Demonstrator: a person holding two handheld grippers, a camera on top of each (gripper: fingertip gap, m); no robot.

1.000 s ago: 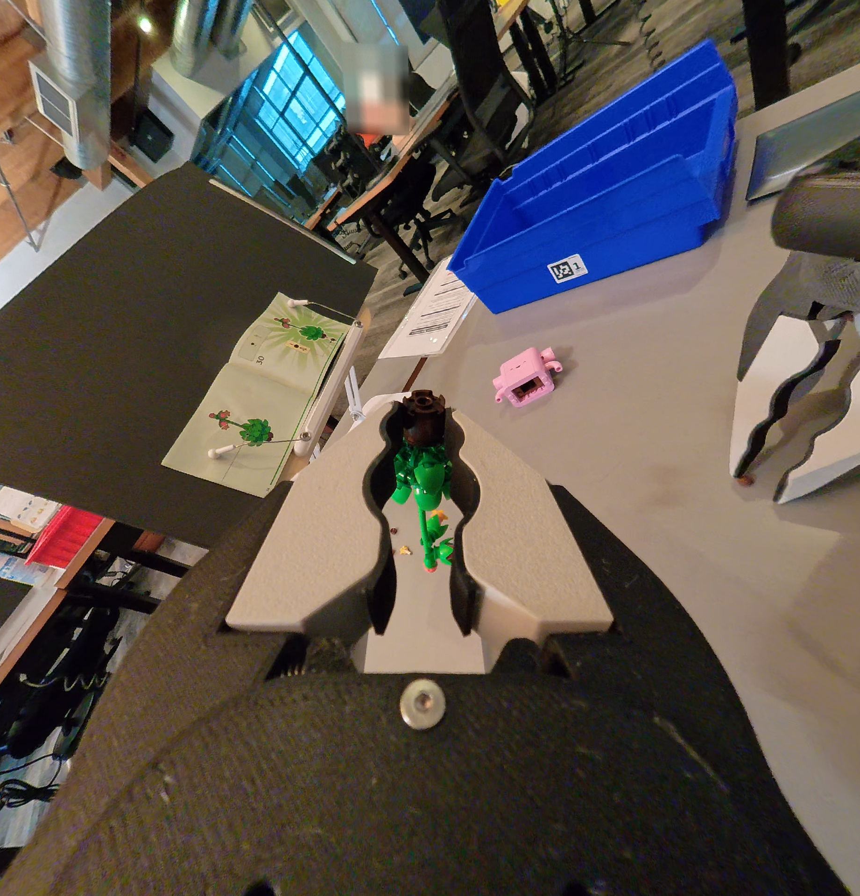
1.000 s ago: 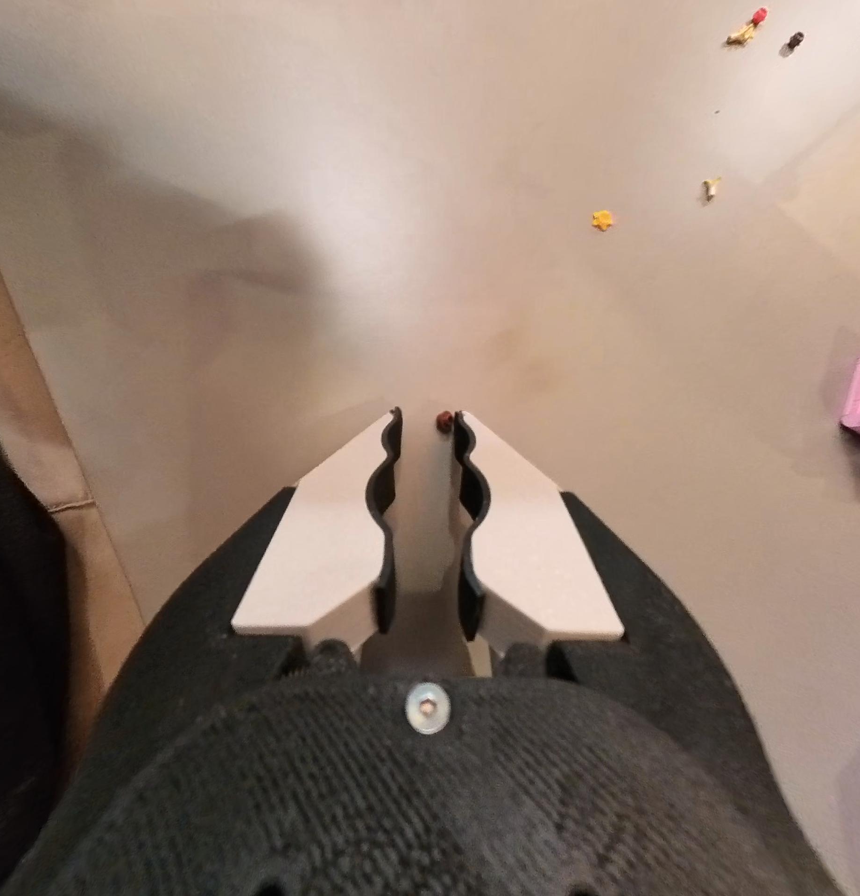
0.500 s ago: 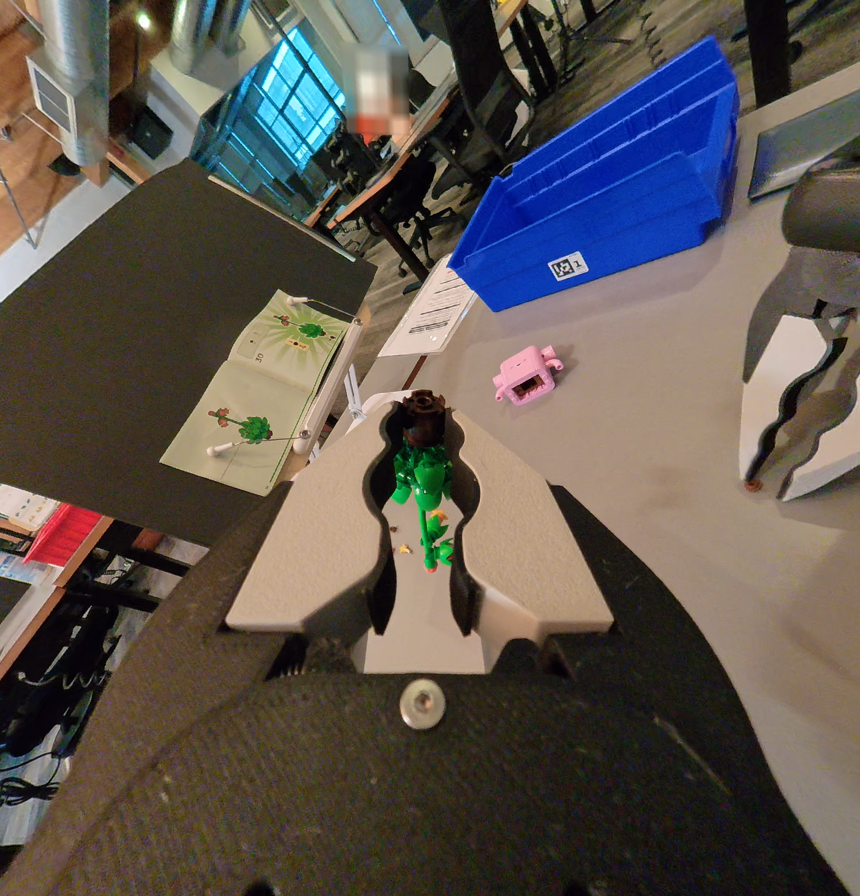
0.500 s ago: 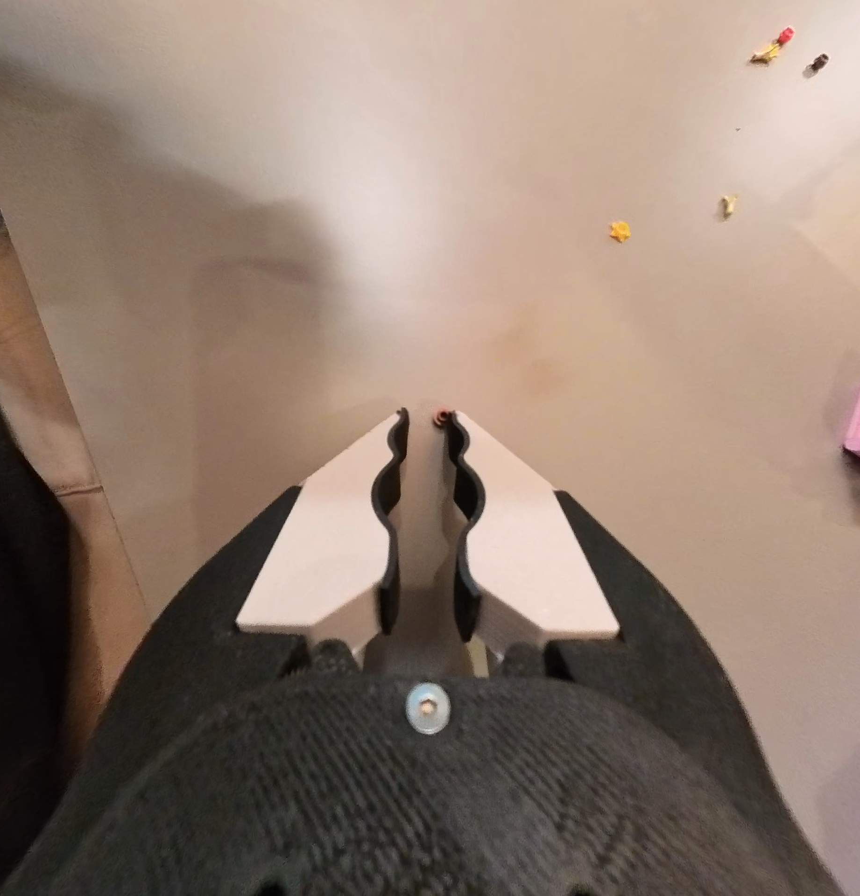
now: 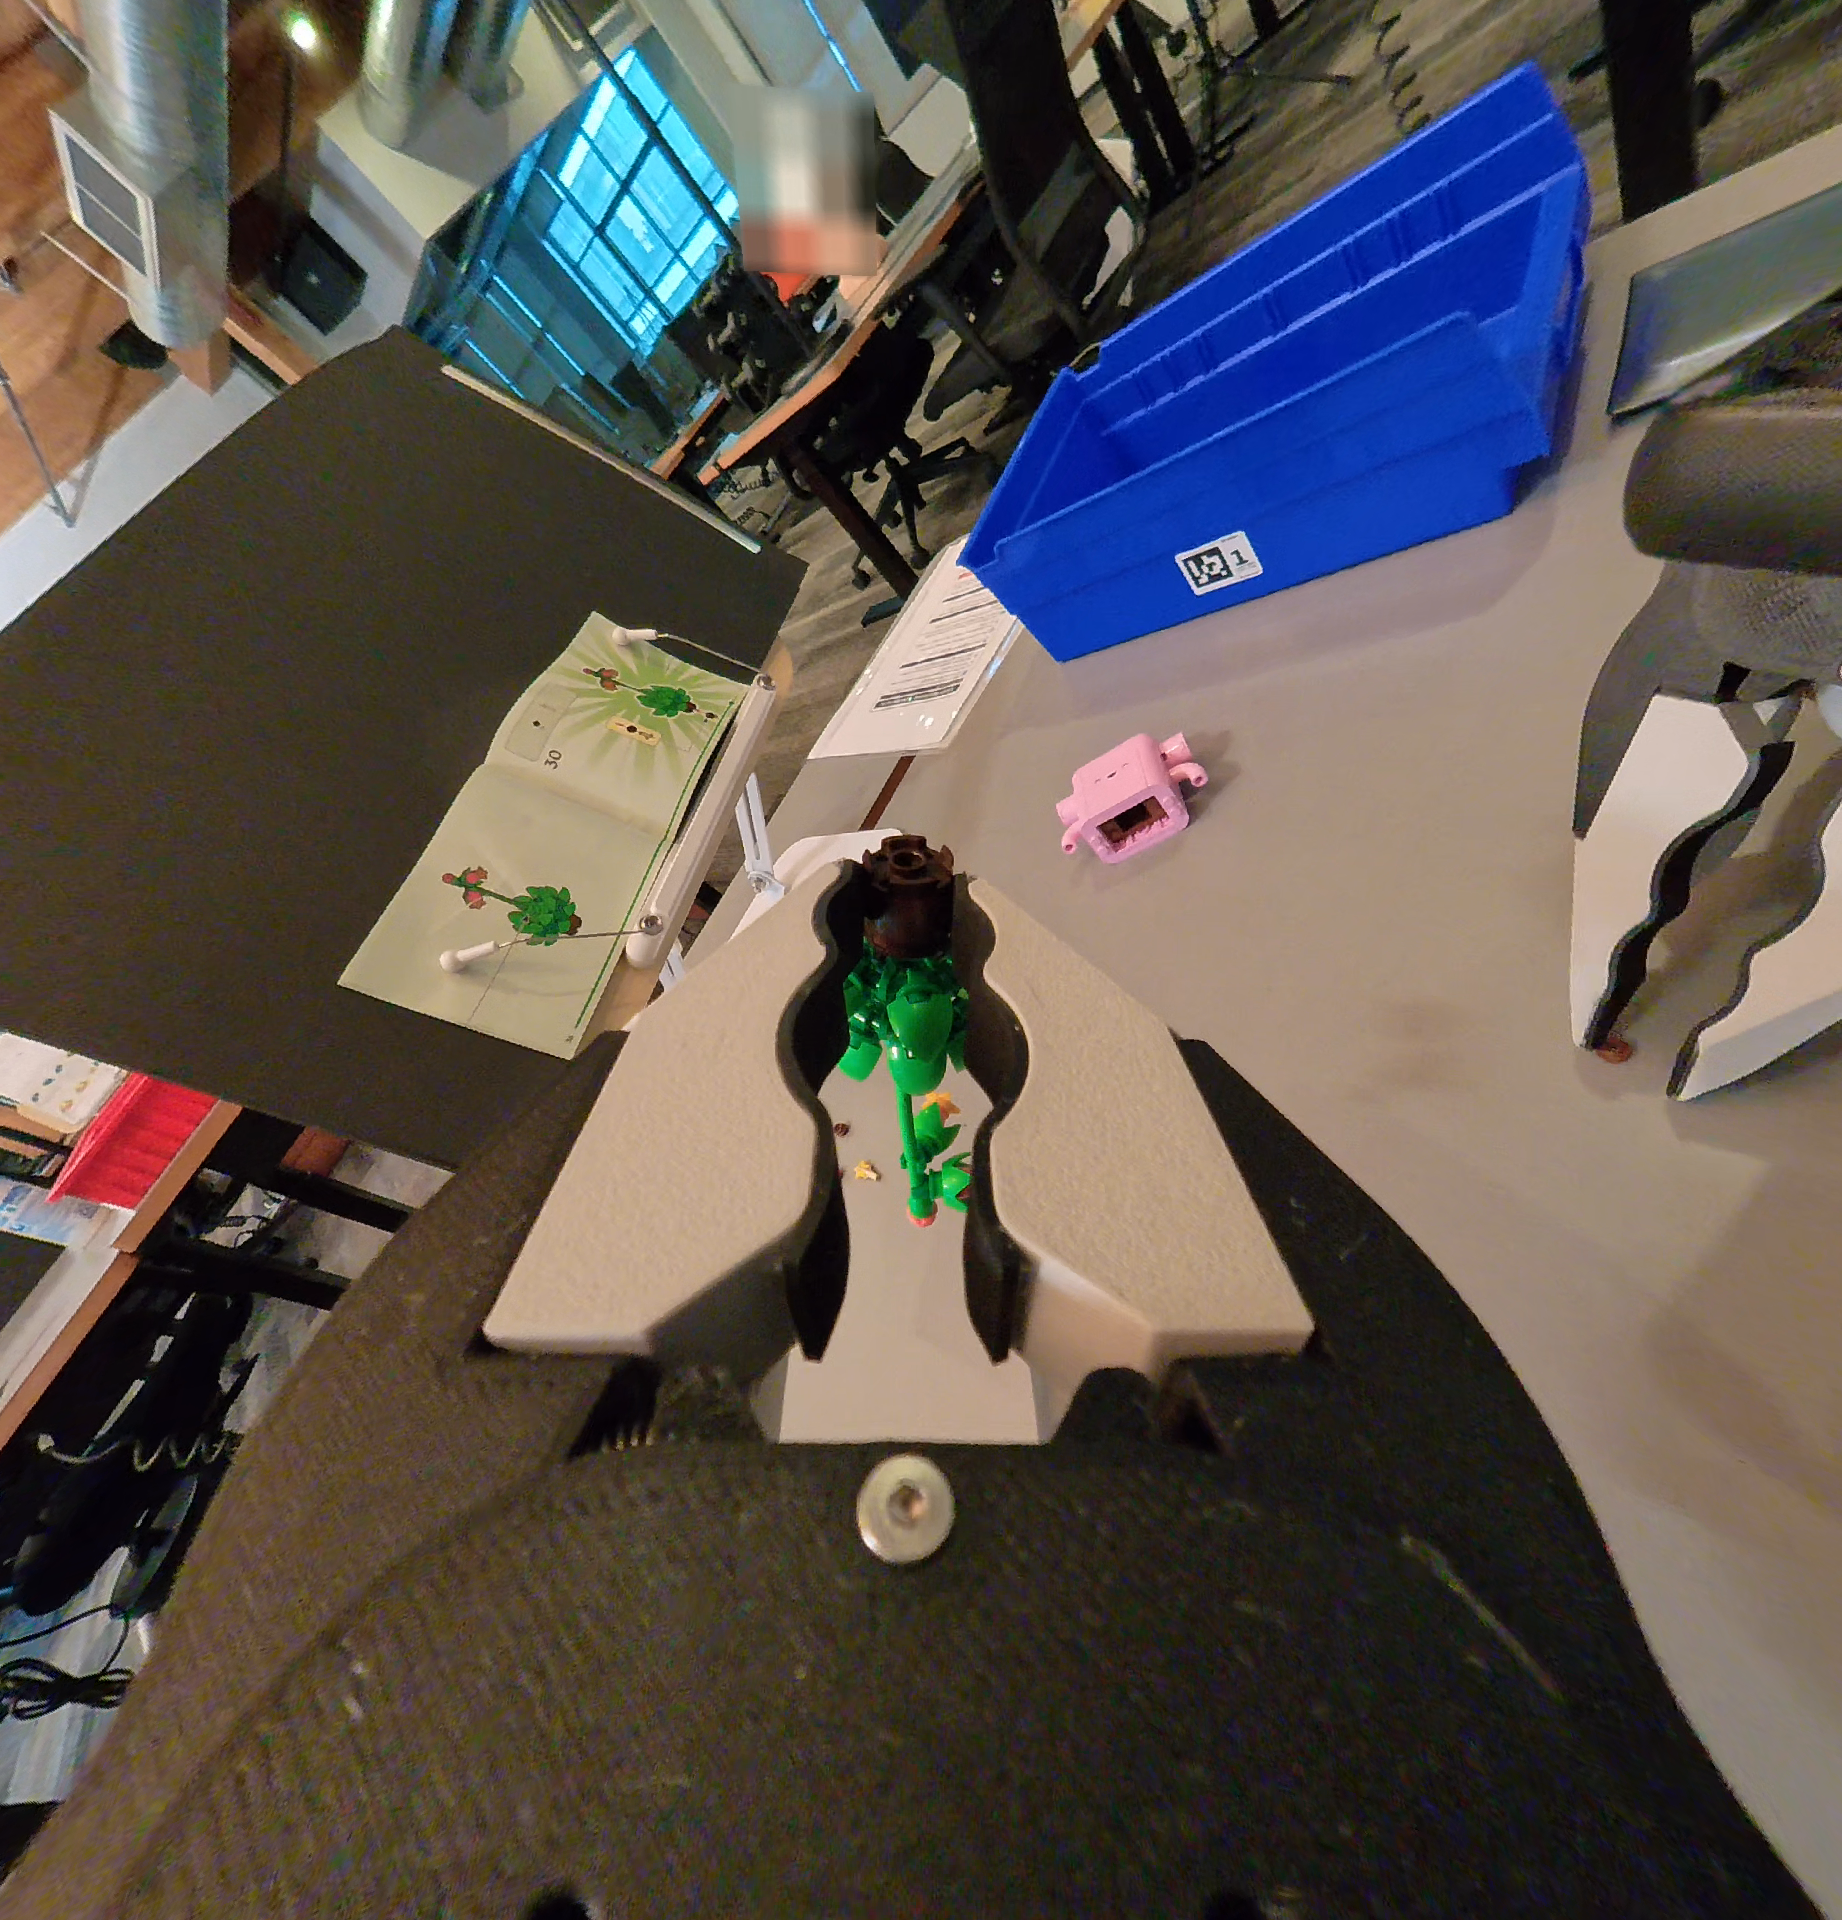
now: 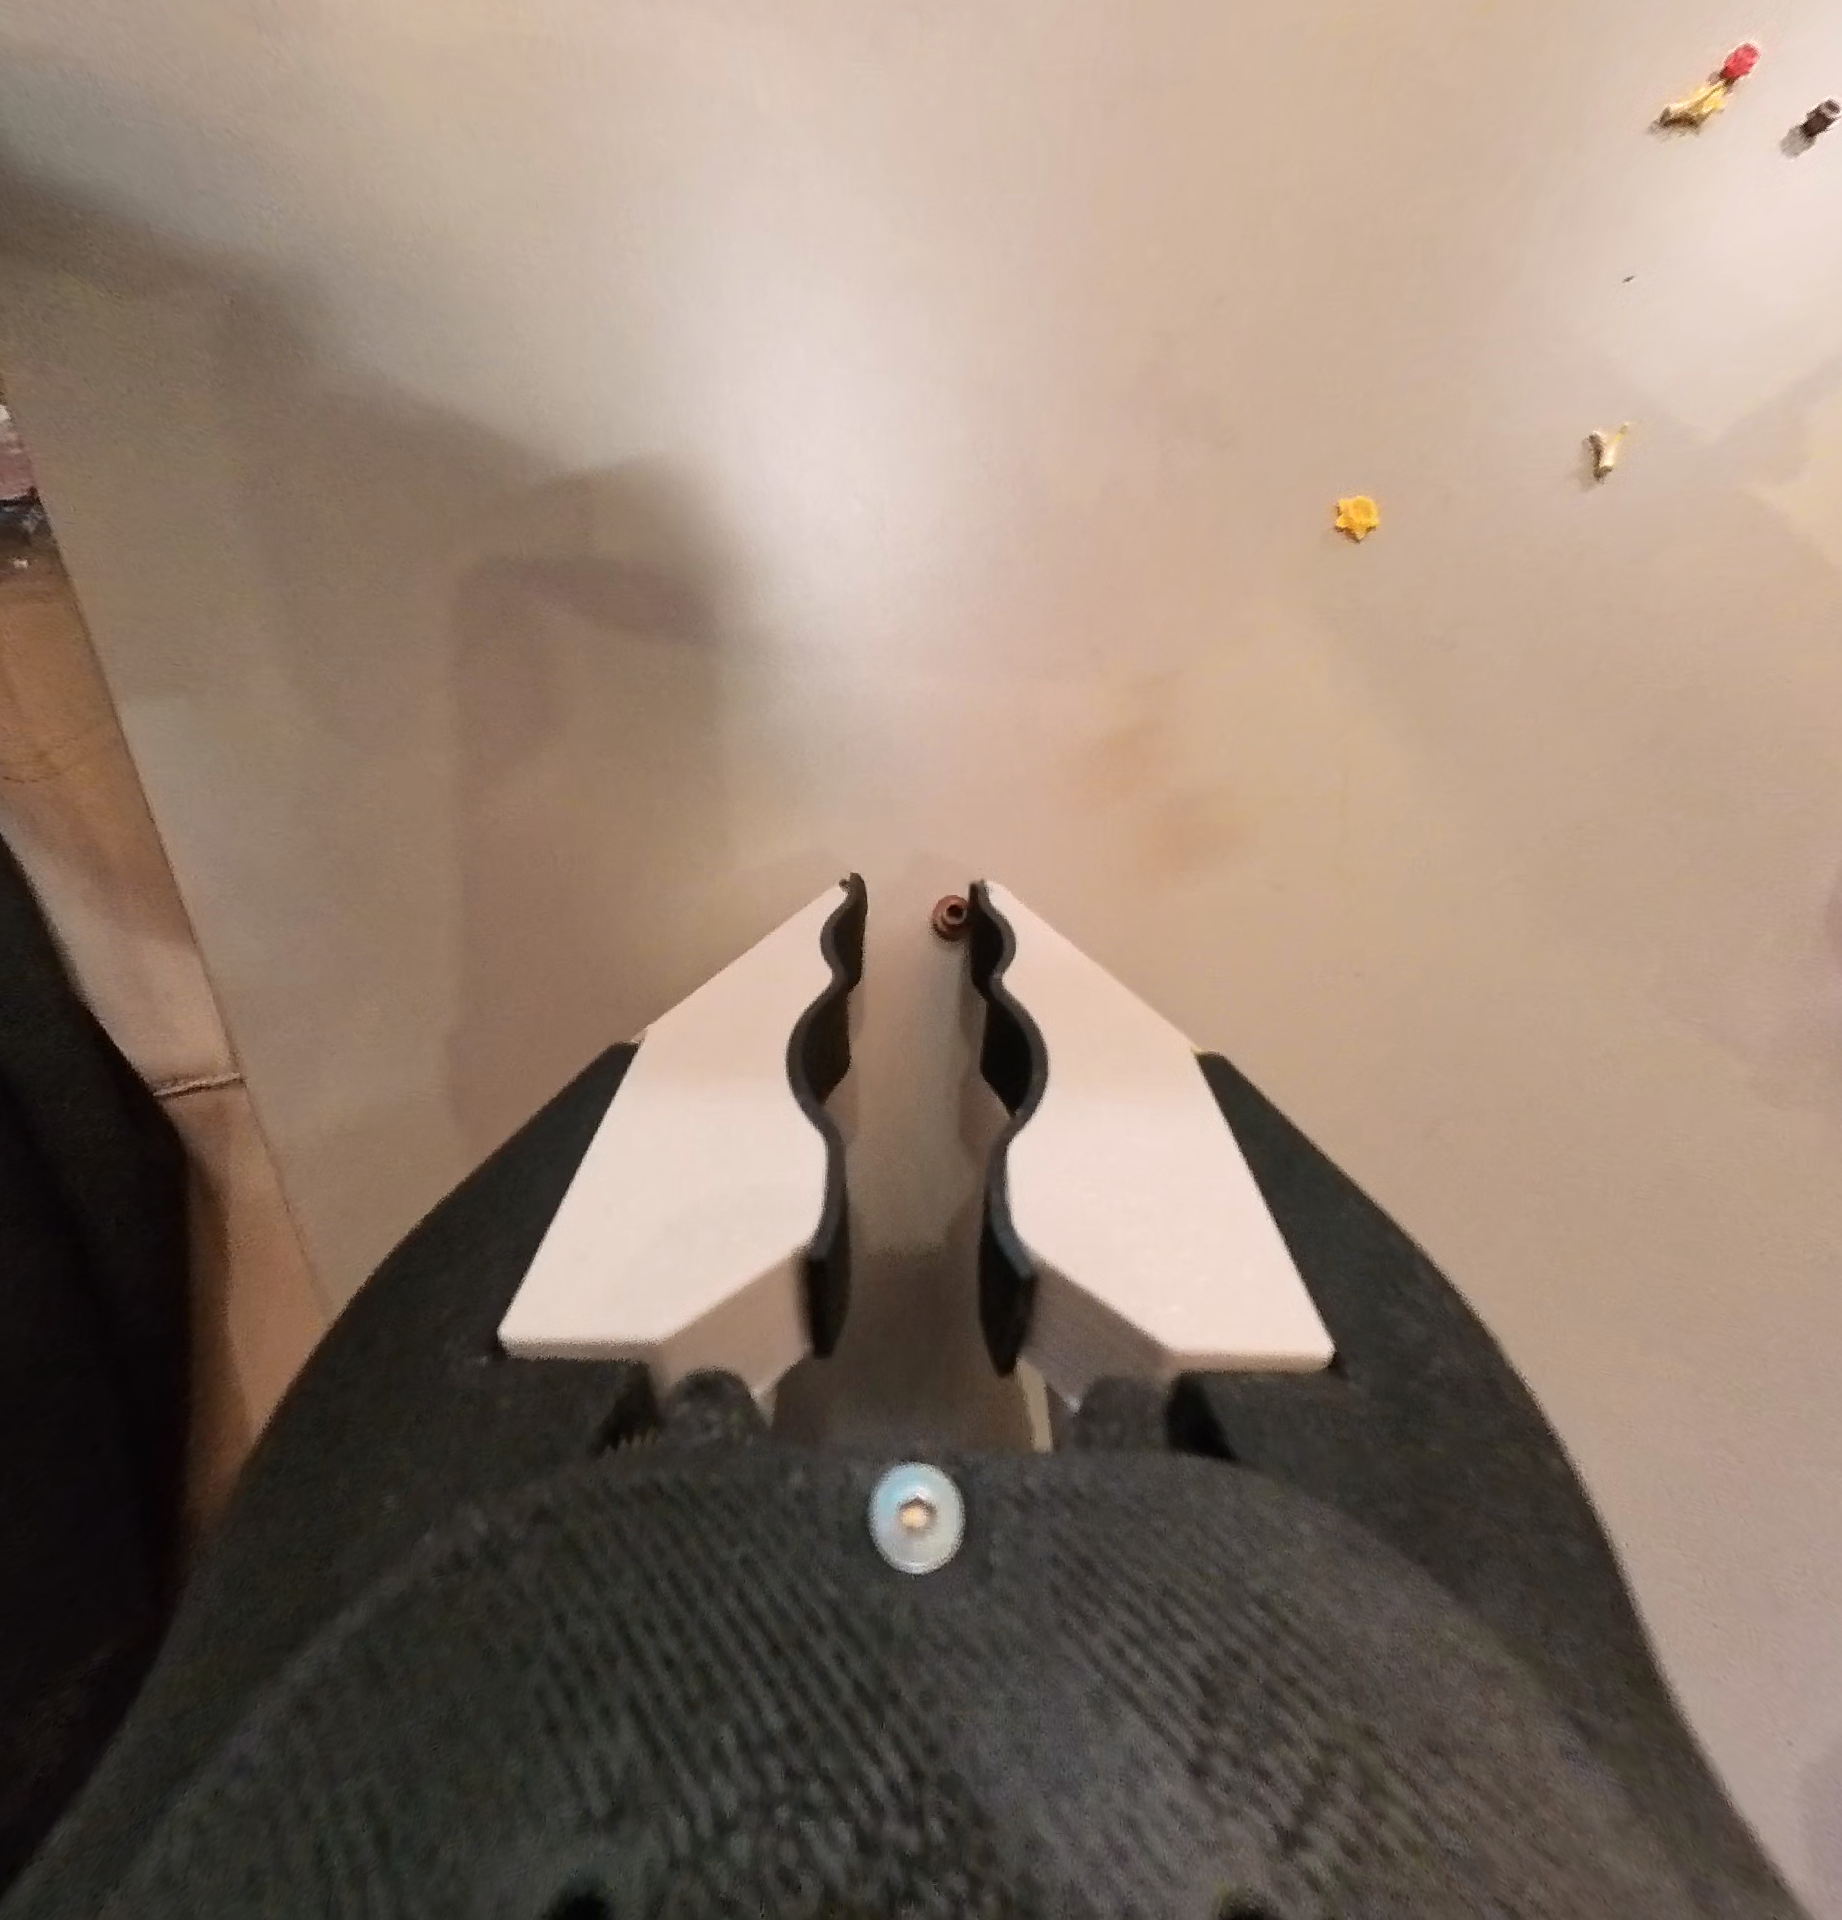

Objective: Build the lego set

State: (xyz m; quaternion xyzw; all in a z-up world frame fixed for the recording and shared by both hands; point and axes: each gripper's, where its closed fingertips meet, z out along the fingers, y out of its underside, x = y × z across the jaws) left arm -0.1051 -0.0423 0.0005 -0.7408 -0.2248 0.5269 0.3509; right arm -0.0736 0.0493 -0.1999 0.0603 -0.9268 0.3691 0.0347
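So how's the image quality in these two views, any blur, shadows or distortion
Left wrist view: sharp, strong fisheye bending the blue bin and table edges; one blurred patch laid over the background. Right wrist view: softer, warm cast, gripper shadows across the table at left, tiny brown stud by the right gripper tips still readable.

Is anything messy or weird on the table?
A bit messy. Tiny loose pieces lie scattered on the table: a yellow flower piece, a red-tipped piece and a dark stud. The pink block lies tipped over. Nothing looks broken.
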